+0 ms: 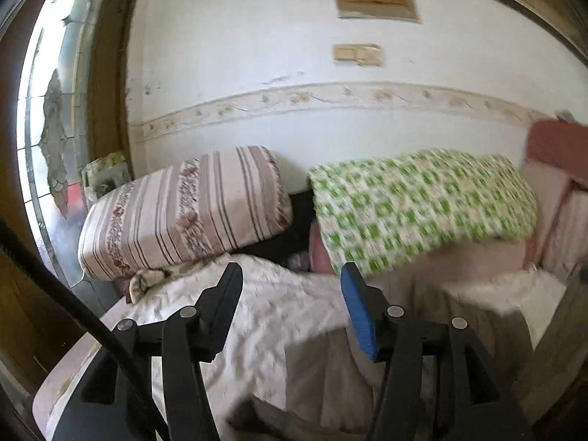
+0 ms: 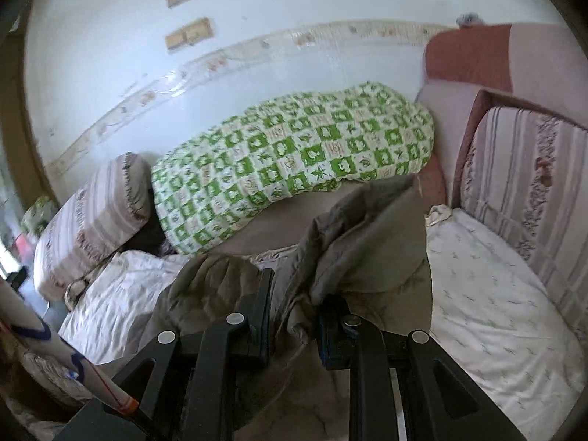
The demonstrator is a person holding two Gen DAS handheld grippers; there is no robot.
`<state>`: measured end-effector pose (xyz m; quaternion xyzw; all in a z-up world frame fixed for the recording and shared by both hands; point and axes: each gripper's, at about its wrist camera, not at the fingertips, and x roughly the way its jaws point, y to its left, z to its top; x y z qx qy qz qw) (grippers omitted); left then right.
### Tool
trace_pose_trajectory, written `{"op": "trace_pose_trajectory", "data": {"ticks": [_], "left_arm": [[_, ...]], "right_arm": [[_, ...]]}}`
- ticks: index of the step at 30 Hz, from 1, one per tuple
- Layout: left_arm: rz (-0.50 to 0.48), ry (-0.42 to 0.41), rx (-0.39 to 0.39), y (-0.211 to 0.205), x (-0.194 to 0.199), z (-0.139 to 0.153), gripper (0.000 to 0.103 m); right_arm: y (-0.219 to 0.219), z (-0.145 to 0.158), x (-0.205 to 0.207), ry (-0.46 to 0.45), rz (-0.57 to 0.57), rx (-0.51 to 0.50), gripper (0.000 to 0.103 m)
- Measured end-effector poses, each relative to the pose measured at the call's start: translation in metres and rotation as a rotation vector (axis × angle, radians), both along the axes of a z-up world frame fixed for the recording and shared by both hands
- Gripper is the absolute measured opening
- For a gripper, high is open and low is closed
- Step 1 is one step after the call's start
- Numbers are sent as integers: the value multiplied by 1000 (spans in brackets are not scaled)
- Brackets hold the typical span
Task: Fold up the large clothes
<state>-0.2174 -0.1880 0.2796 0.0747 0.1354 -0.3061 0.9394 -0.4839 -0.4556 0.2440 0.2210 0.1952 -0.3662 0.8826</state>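
A large grey-brown garment (image 2: 352,235) lies bunched on the white patterned bed sheet (image 2: 488,294). My right gripper (image 2: 294,286) is closed on a fold of this garment, with cloth bunched between and over the fingers. My left gripper (image 1: 292,279) is open and empty, held above the white sheet (image 1: 286,316); the garment does not show clearly in the left wrist view.
A green-and-white checked bolster (image 2: 294,161) and a striped pillow (image 1: 183,213) lie against the white wall at the bed's far side. Another striped cushion (image 2: 529,176) stands at the right. A window (image 1: 55,117) is at the left. A white tube (image 2: 55,345) crosses the lower left.
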Motion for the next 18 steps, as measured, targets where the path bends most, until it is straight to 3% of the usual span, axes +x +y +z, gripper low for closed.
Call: {"op": "trace_pose_trajectory", "data": {"ticks": [5,7,11,18], "left_arm": [[78,-49,-55,-2,43,35,61],[80,-65,-50,0,47,36,63],[47,-50,-21,-4,49,11,68],[-73,57,106,-49,41,-74,68]], "right_arm": [[-61,3,60,38,-39,61,21],[-82,-1,79,57,-42,87,21],[-118,-22,107,98,-75,137,21],[-160,-71,125,121,-117,216,28]]}}
